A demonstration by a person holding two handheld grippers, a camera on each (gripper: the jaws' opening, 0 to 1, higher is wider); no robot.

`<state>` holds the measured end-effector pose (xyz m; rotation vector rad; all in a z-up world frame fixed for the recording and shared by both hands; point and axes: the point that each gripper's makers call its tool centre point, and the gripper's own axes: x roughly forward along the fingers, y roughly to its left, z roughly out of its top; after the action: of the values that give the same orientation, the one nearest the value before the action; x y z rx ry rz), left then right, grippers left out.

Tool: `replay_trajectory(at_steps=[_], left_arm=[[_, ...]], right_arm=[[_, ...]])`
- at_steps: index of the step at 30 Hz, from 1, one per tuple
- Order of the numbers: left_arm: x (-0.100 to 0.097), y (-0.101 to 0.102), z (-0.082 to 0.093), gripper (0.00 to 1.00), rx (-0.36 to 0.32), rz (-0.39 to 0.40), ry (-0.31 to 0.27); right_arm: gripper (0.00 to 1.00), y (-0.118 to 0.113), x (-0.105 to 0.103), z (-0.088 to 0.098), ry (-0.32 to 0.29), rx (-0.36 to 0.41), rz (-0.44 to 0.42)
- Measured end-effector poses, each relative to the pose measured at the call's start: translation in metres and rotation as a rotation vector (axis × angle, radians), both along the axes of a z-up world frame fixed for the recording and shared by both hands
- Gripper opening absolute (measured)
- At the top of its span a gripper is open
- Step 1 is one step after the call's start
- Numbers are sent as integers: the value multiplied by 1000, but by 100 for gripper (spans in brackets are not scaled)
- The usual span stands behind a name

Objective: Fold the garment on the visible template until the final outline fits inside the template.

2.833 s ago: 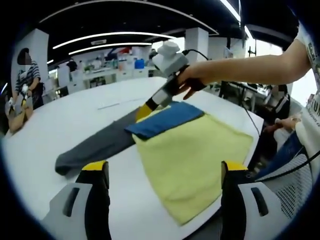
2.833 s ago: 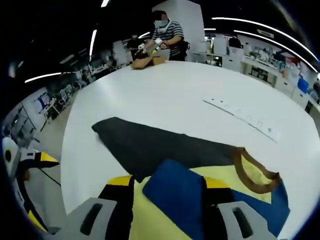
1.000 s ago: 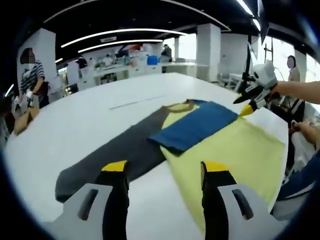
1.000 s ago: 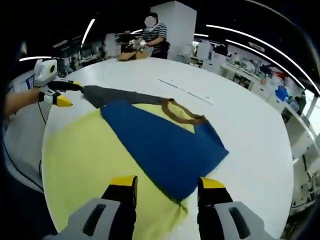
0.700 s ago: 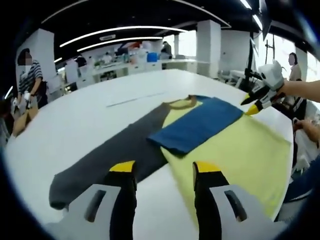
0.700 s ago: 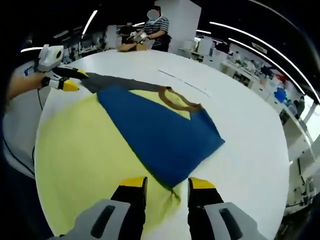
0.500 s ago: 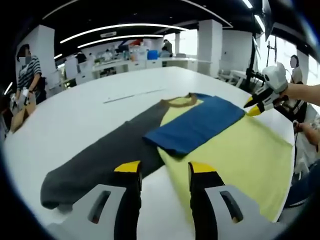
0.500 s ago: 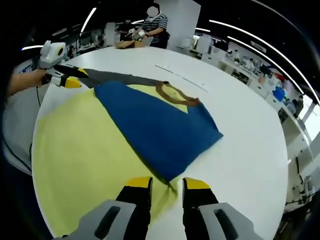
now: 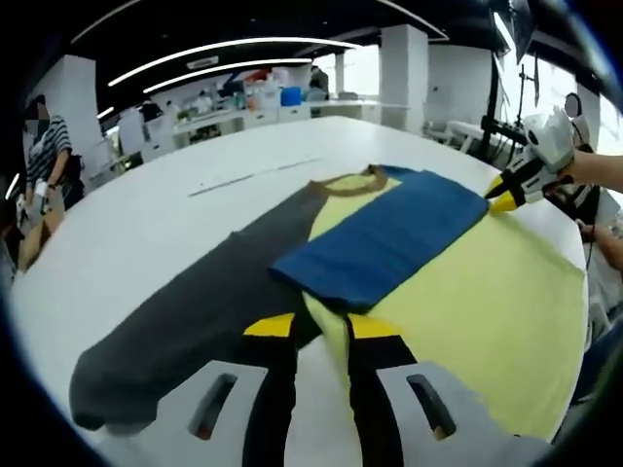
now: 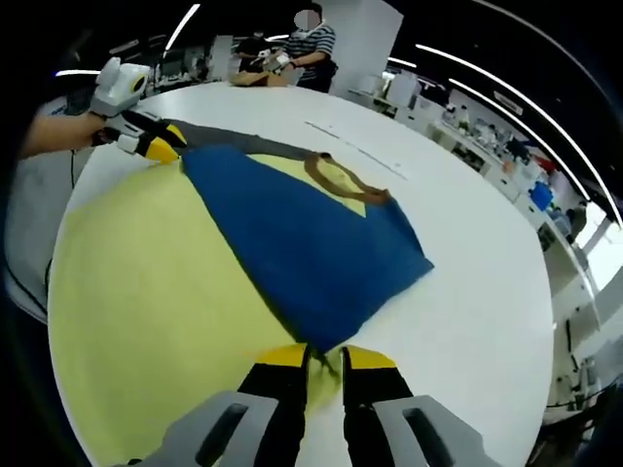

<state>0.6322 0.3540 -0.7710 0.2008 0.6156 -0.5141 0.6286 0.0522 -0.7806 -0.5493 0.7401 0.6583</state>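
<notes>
A garment lies flat on the white table (image 9: 146, 224). It has a yellow body (image 9: 467, 282), a brown collar (image 9: 355, 178), a blue sleeve (image 9: 389, 238) folded across the chest and a grey sleeve (image 9: 195, 311) stretched out to the side. My left gripper (image 9: 322, 327) is shut on the yellow edge just below the blue sleeve's near corner. In the right gripper view the left gripper (image 10: 161, 148) sits at that same corner. My right gripper (image 10: 326, 358) is shut on the garment's edge at the blue sleeve's (image 10: 302, 233) other end; in the left gripper view the right gripper (image 9: 501, 199) sits at the blue sleeve's far end.
A thin pale strip (image 9: 243, 178) lies on the table beyond the collar. A person in a striped shirt (image 10: 311, 39) works over a brown box (image 10: 258, 66) at the far edge. The table's rim (image 10: 545, 321) runs close to my right gripper. Desks fill the background.
Both pairs of jaws narrowed step by step and now pinch the garment's edge at opposite ends of the blue sleeve. Both cameras came lower and closer to the cloth.
</notes>
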Motion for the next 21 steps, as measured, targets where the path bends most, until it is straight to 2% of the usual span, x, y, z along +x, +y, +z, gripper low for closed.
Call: replay_trajectory(at_steps=[14, 18, 21], left_arm=[[7, -5, -8, 6, -9, 22, 20], [9, -5, -8, 0, 9, 32, 16], [9, -5, -8, 0, 20, 29, 17]], right_arm=[[0, -2, 2, 0, -15, -24, 3], [0, -3, 3, 0, -22, -34, 7], [0, -4, 3, 0, -22, -33, 4]])
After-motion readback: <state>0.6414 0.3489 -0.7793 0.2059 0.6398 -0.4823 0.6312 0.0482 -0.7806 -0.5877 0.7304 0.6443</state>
